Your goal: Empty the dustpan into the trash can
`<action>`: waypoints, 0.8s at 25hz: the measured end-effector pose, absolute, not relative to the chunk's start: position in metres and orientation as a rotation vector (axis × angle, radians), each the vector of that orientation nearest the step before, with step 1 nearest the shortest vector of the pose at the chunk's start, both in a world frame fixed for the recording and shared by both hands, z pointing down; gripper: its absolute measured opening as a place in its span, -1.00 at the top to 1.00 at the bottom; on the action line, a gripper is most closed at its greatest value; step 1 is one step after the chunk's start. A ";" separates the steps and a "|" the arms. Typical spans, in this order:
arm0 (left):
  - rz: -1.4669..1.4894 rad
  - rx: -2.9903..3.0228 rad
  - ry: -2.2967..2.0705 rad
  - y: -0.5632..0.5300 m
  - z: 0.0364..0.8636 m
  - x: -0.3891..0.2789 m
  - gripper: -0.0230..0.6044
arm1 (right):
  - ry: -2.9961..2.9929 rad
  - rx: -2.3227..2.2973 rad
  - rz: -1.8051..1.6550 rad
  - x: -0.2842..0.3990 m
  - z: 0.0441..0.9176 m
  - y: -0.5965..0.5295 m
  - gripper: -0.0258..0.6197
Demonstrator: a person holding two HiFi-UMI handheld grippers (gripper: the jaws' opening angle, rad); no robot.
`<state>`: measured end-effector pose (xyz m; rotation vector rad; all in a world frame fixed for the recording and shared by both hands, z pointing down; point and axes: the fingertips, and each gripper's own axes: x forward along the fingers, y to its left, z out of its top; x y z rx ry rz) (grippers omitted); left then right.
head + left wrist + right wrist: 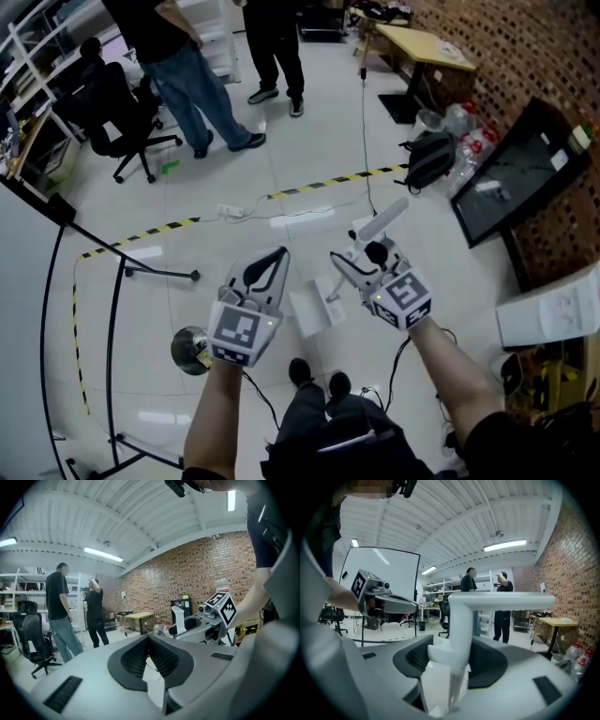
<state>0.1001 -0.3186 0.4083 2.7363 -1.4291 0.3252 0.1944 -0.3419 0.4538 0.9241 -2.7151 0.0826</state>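
Note:
A white dustpan (314,311) hangs low over the floor between my two grippers, its long handle (384,218) sticking up and away. My right gripper (361,259) is shut on that handle; in the right gripper view the handle (460,620) rises between the pads and bends into a bar. My left gripper (270,259) is beside the pan on the left, shut with nothing in it; its pads (161,656) meet at the tips. A small round shiny metal can (190,349) stands on the floor at lower left, partly hidden behind the left gripper.
Two people (202,70) stand at the back near a black office chair (112,112). Black-and-yellow tape (319,183) and a cable cross the floor. A black stand's legs (122,272) spread on the left. A dark screen (511,173), a bag (429,159) and bottles sit by the brick wall.

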 end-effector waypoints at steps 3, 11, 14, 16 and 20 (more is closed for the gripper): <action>0.321 2.705 -1.422 -0.326 0.427 0.096 0.93 | -2.693 0.920 0.086 0.190 0.480 -0.345 0.19; 0.338 2.645 -1.417 -0.338 0.484 0.085 0.93 | -2.645 0.913 0.102 0.179 0.551 -0.352 0.19; 0.354 2.613 -1.420 -0.336 0.510 0.081 0.93 | -2.606 0.897 0.124 0.177 0.586 -0.347 0.19; 0.375 2.592 -1.419 -0.332 0.526 0.080 0.93 | -2.580 0.897 0.128 0.180 0.608 -0.343 0.19; 0.391 2.549 -1.410 -0.328 0.545 0.080 0.93 | -2.584 0.953 0.145 0.193 0.619 -0.346 0.19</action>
